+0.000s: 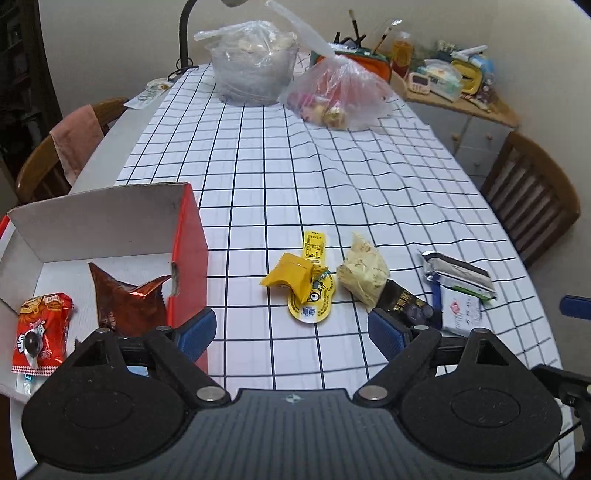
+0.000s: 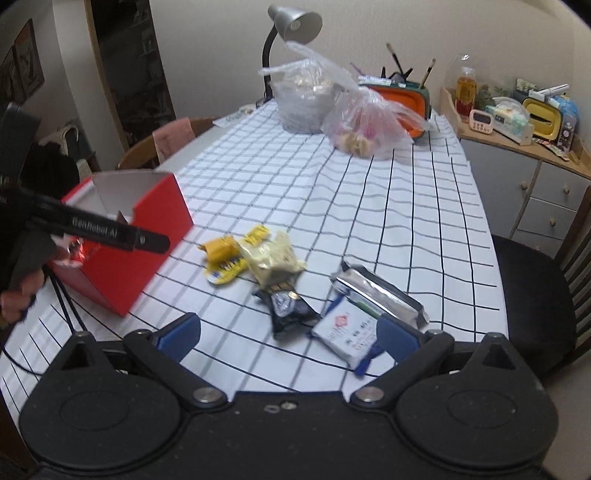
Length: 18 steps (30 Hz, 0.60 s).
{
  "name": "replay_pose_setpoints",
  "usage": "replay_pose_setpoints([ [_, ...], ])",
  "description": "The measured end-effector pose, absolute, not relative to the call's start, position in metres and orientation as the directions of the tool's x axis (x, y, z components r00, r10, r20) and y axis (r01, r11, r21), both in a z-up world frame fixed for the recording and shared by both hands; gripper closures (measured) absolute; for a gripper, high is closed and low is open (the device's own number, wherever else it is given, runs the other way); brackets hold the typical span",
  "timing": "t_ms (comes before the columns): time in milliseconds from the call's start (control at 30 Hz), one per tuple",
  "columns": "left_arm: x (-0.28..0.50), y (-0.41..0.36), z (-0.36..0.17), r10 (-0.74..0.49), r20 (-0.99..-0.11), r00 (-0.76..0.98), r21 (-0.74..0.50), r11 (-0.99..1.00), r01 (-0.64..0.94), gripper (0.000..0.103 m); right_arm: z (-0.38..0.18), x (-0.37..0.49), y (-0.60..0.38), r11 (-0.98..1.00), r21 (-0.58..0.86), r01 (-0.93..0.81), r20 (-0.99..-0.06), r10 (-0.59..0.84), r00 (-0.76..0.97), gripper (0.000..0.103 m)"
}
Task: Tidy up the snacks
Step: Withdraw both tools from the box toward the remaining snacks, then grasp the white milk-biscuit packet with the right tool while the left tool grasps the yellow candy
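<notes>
The red box (image 1: 188, 254) at the surface's (image 1: 258, 184) left edge already holds two packets, while five snacks lie loose beside it. The yellow sachet (image 1: 313, 284), nearest, lies flat, its long axis running away from the camera. Left gripper (image 1: 291, 332) and right gripper (image 2: 288, 336) fingers are spread, pinching nothing

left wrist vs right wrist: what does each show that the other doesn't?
Left wrist only: the inside of the red box, with a red snack pack and a brown foil bag lying in it.

Right wrist only: the left gripper's black body seen from the side, crossing in front of the box, with the hand that holds it; also the lamp head.

Both: the checked tablecloth, yellow packet, pale packet, black packet, silver pack, white packet, two plastic bags at the far end.
</notes>
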State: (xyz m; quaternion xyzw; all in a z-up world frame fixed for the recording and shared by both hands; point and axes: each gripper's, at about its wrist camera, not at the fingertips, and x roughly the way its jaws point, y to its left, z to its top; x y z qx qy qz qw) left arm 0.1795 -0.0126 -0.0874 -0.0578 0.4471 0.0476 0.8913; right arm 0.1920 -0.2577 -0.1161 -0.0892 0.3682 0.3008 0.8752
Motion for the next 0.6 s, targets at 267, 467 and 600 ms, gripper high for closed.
replay_pose_setpoints([
  [267, 0.216, -0.014, -0.107, 0.068, -0.842, 0.535, -0.048, 0.979, -0.200, 0.014, -0.156, 0.233, -0.250, 0.725, 0.023, -0.688, -0.756, 0.463, 0.463, 0.011],
  [467, 0.230, -0.010, -0.115, 0.080, -0.855, 0.512, -0.045, 0.973, -0.227, 0.014, -0.183, 0.265, -0.244, 0.648, 0.027, -0.761, -0.798, 0.472, 0.374, 0.021],
  [600, 0.238, -0.008, -0.121, 0.087, -0.865, 0.493, -0.042, 0.969, -0.245, 0.014, -0.195, 0.279, -0.241, 0.620, 0.014, -0.785, -0.819, 0.457, 0.346, 0.026],
])
